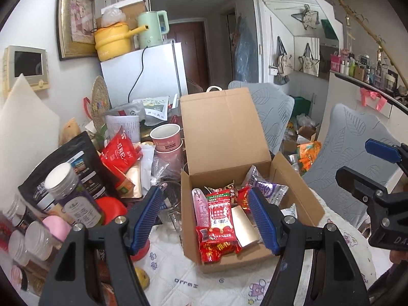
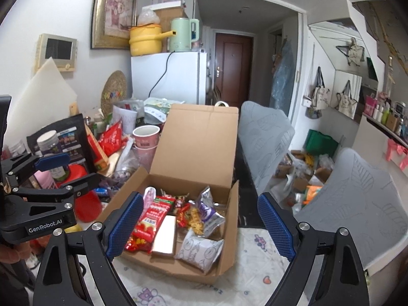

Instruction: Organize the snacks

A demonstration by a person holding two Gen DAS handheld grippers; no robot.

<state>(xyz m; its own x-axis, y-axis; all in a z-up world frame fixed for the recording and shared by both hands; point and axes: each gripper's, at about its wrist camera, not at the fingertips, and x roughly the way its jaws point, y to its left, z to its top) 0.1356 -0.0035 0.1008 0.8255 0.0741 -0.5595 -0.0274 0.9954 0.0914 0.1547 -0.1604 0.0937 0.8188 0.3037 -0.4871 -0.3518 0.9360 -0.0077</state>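
Note:
An open cardboard box stands on the table with its lid up. It holds several snack packs: a long red pack, a gold flat pack, a purple-white pouch and a white pouch. My left gripper is open and empty, just above the box's near left part. My right gripper is open and empty, hovering over the box's front; it also shows in the left wrist view.
Left of the box lies clutter: a black bag, a white-lidded jar, a red snack bag, stacked pink cups and a glass jug. Grey-covered chairs stand behind and right. A white fridge stands behind.

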